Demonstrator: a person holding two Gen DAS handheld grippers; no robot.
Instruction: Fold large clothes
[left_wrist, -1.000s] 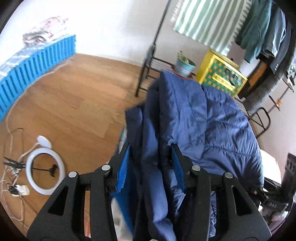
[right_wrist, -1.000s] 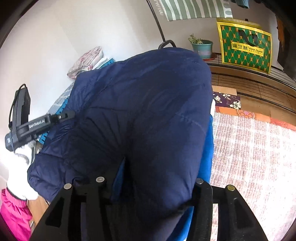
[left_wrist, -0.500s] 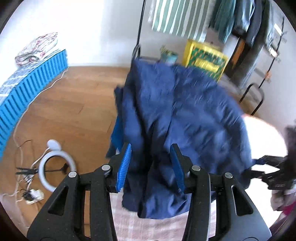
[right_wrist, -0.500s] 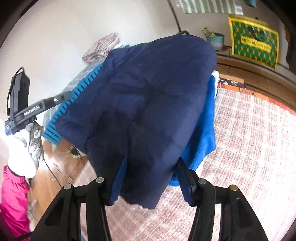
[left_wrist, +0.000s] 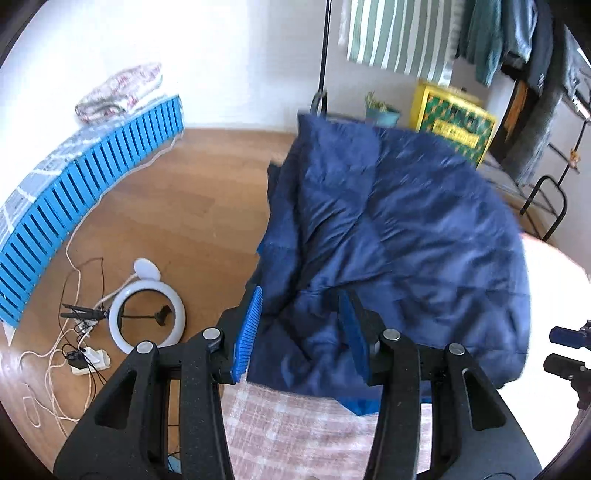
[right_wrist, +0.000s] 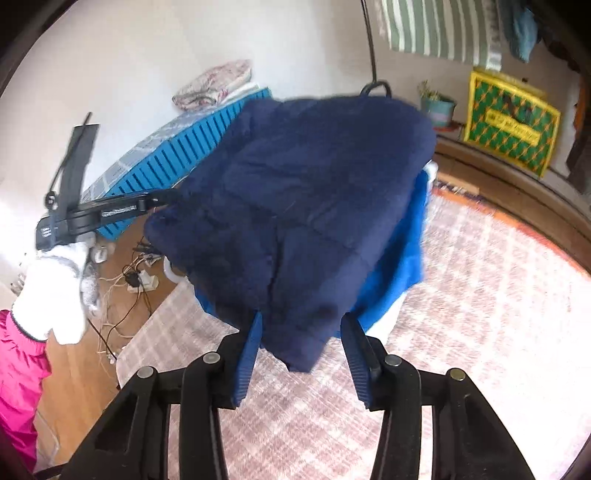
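A navy quilted jacket (left_wrist: 391, 236) with a bright blue lining lies bunched and folded over itself above the pink checked rug (left_wrist: 314, 435). My left gripper (left_wrist: 301, 328) is open, its blue pads just in front of the jacket's near edge, nothing held. In the right wrist view the same jacket (right_wrist: 314, 192) is seen from the other side, its blue lining (right_wrist: 399, 266) showing on the right. My right gripper (right_wrist: 301, 354) is open with the jacket's lower tip between the jaws but not clamped. The left gripper (right_wrist: 110, 212) shows at the jacket's far left edge.
A white ring light (left_wrist: 147, 321) and tangled cables lie on the wooden floor at left. A blue slatted crate row (left_wrist: 85, 192) runs along the wall. A clothes rack (left_wrist: 535, 92) with hanging garments, a yellow-green bag (left_wrist: 458, 125) and a potted plant (right_wrist: 437, 105) stand behind.
Both grippers opened and let go of the jacket, then drew back from it. The jacket dropped down onto the rug.
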